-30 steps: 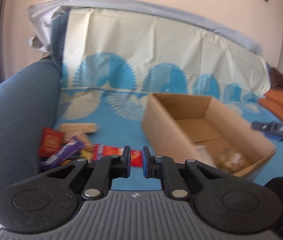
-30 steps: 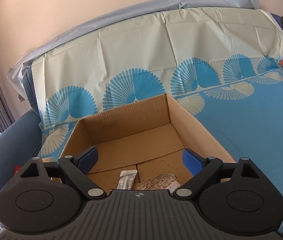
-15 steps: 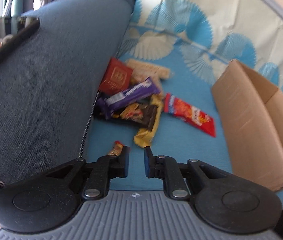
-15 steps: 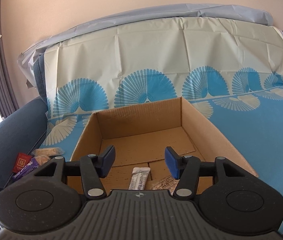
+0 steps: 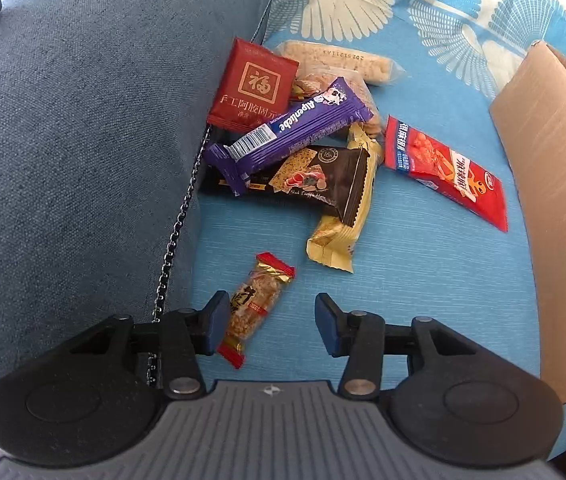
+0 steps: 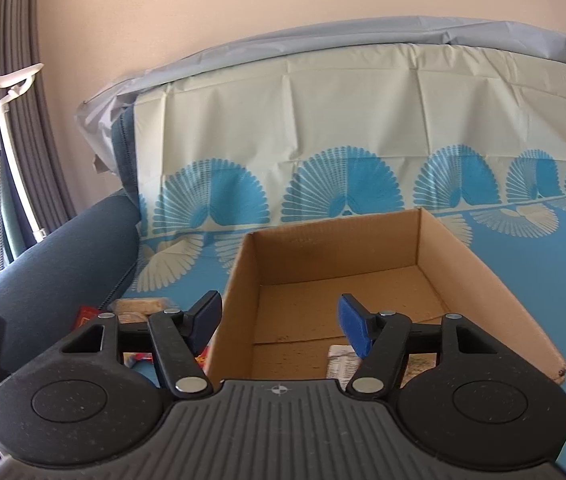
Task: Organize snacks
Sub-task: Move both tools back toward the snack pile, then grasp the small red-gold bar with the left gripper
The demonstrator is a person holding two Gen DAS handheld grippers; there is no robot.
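While parted, jaws astride peanut bar [image 5: 257,304].

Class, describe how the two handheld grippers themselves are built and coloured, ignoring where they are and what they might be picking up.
The left gripper and right gripper look identical. Each has a ribbed grey body bearing a small compass-like mark, two speckled black round housings, black linkage bars with silver pivot pins, and blue pads lining the black fingers. No cables or sleeves show.
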